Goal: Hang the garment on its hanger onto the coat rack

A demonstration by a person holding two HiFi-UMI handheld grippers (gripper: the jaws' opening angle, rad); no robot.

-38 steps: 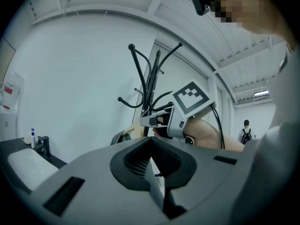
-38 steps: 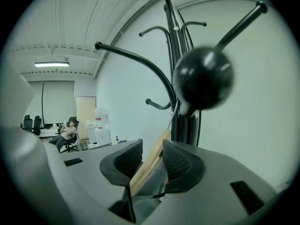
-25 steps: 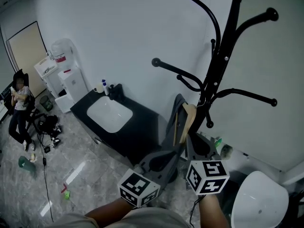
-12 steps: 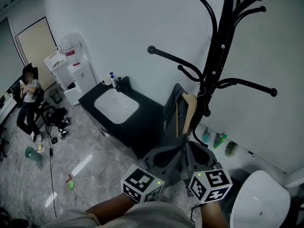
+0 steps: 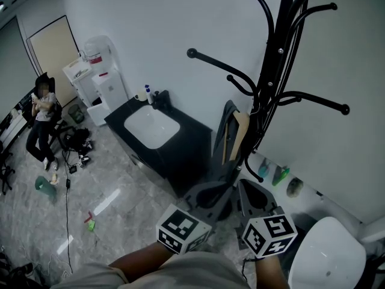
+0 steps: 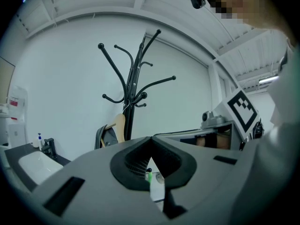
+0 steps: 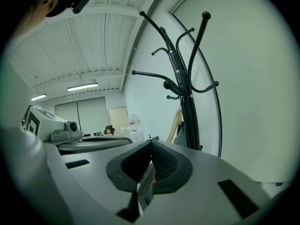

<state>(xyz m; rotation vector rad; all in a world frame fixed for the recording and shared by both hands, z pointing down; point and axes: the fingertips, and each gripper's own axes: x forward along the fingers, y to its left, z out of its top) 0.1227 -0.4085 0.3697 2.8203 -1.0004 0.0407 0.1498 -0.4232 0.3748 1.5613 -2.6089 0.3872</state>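
on the coat rack [image 5: 274, 71], low by its pole: grey garment [image 5: 224, 131] on wooden hanger [image 5: 239, 134], far of both grippers, well apart. left gripper [image 5: 210, 192], right gripper [image 5: 248, 191]: side by side near the person, pointing rackward, jaws closed, empty.

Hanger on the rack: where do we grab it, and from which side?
Probably the bare wooden arm of the hanger, where it shows clear of the garment. Come from the open room side, fingers across the flat of the wood. The rack pole stands close on its other side, and the wall is behind.
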